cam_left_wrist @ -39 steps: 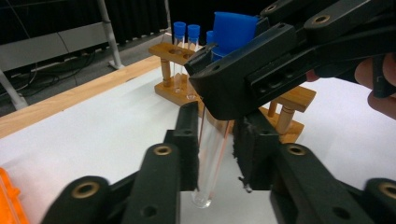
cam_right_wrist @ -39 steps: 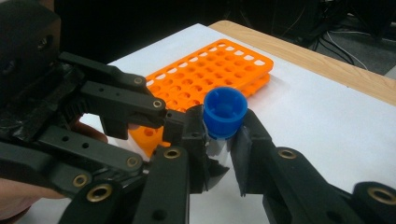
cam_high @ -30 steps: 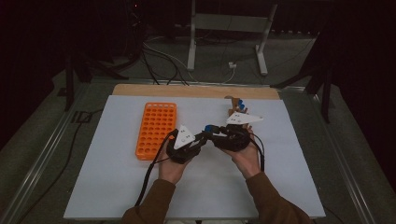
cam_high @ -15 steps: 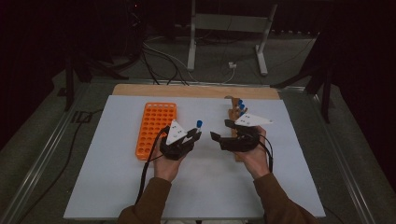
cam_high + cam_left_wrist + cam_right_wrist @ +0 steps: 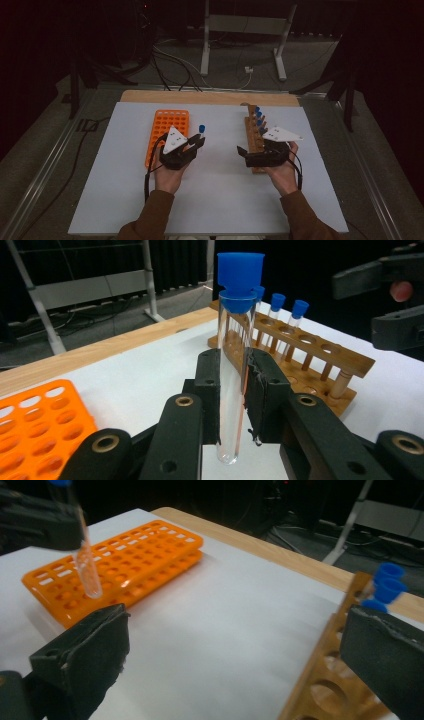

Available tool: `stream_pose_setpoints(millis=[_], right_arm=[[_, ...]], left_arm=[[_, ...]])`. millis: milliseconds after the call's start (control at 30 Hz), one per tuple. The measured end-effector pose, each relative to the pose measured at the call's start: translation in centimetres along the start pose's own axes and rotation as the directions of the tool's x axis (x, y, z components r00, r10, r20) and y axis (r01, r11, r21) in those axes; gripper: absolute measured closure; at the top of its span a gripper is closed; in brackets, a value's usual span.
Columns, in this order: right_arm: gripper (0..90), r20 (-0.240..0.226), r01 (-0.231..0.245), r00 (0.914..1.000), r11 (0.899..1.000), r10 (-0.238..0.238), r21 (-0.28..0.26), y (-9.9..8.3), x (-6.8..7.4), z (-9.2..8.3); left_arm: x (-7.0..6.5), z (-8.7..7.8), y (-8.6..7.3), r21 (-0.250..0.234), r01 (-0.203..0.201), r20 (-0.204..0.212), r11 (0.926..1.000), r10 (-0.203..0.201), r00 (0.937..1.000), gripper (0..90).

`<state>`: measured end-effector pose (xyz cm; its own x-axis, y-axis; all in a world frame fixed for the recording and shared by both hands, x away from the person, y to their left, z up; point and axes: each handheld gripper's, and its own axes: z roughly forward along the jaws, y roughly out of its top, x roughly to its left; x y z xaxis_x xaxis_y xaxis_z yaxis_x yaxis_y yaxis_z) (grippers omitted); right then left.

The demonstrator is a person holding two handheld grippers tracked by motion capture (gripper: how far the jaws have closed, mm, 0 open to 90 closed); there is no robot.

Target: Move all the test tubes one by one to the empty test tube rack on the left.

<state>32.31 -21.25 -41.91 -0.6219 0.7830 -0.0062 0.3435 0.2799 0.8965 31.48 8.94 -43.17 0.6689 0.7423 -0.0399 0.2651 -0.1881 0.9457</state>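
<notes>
Since a second ago, both hands are drawing apart. Left hand-held gripper [image 5: 232,395] is gripping the tube [image 5: 234,370] upright beside the orange rack [image 5: 167,132]; right hand-held gripper [image 5: 242,152], jaws just opening, is hanging empty by the wooden rack [image 5: 254,131].

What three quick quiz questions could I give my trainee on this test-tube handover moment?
1. True or false: the left gripper is shut on the test tube.
2. Which rack lies nearer the right gripper: A) orange rack B) wooden rack?
3. What colour is the held tube's cap?

Key: 1 true, its pads clamp the upright tube. 2 B, and the right gripper's jaws have just been opening, with nothing between them. 3 blue.
</notes>
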Motion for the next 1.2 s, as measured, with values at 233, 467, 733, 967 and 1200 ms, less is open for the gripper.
stream_pose_setpoints(millis=[233,467,733,967,1200], right_arm=[[0.0,0.032,-0.026,0.9992,1.000,0.026,-0.015,-1.2,-1.1,-0.7],[0.0,0.048,-0.050,0.9975,0.998,0.052,-0.037,-2.0,-1.8,-1.5],[0.0,0.063,-0.089,0.9937,0.995,0.092,-0.053,-3.1,-2.4,-2.3],[0.0,0.070,-0.114,0.9905,0.991,0.119,-0.070,-3.3,-2.9,-2.8],[0.1,0.069,-0.115,0.9904,0.991,0.120,-0.072,-3.4,-2.8,-2.8]], left_arm=[[0.8,-0.9,-0.4,-0.006,0.017,-0.016,0.9998,-0.017,0.9997,78.3],[1.4,-1.9,-1.0,-0.011,0.026,-0.035,0.9996,-0.027,0.9990,78.3],[2.3,-3.0,-2.1,-0.001,0.039,-0.066,0.9992,-0.039,0.9971,78.3],[2.6,-4.3,-3.2,-0.005,0.050,-0.082,0.9987,-0.050,0.9954,78.2],[2.8,-4.6,-4.0,0.011,0.048,-0.091,0.9988,-0.047,0.9947,78.2]])
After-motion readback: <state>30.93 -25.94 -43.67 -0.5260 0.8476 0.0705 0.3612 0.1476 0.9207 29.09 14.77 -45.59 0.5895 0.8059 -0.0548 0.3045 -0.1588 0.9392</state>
